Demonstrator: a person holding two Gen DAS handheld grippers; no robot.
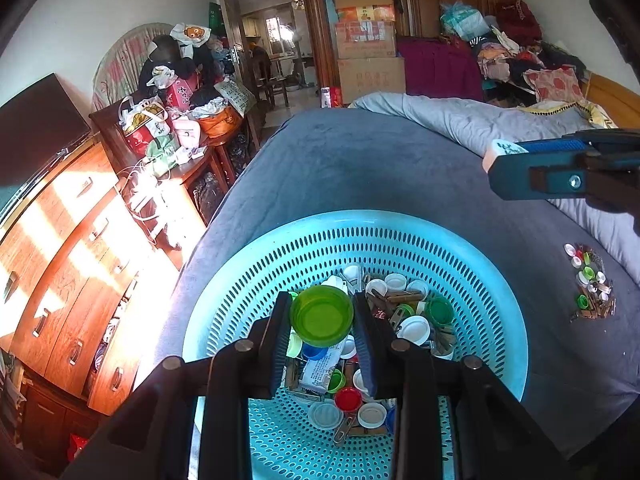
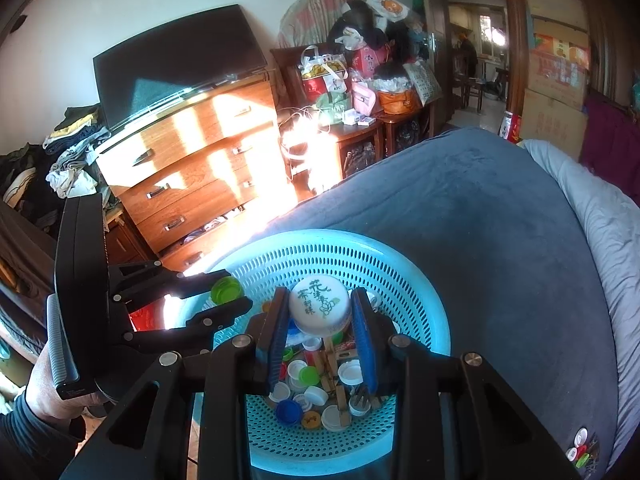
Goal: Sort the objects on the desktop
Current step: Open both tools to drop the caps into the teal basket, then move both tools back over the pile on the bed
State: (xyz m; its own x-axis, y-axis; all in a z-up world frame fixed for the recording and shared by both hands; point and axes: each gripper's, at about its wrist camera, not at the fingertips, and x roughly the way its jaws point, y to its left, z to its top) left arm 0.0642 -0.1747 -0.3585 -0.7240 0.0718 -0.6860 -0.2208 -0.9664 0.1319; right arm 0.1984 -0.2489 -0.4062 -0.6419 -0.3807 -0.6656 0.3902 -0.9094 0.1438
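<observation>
A round turquoise perforated basket (image 1: pixel 480 264) sits on the blue-grey bedspread, holding several bottle caps and wooden clothespins. My left gripper (image 1: pixel 322 316) is shut on a green cap (image 1: pixel 322 314) and holds it above the basket's contents. My right gripper (image 2: pixel 320 312) is shut on a white cap with green lettering (image 2: pixel 320 310), also above the basket (image 2: pixel 416 280). The right gripper also shows at the right of the left wrist view (image 1: pixel 504 160) with the white cap (image 1: pixel 505 148). The left gripper shows at the left of the right wrist view (image 2: pixel 226 294) with the green cap (image 2: pixel 226 289).
A small pile of caps and clothespins (image 1: pixel 592 284) lies on the bedspread (image 1: pixel 360 168) to the right of the basket; it also shows in the right wrist view (image 2: pixel 582 450). A grey quilt (image 1: pixel 480 120) lies behind. A wooden dresser (image 2: pixel 192 160) stands to the left of the bed.
</observation>
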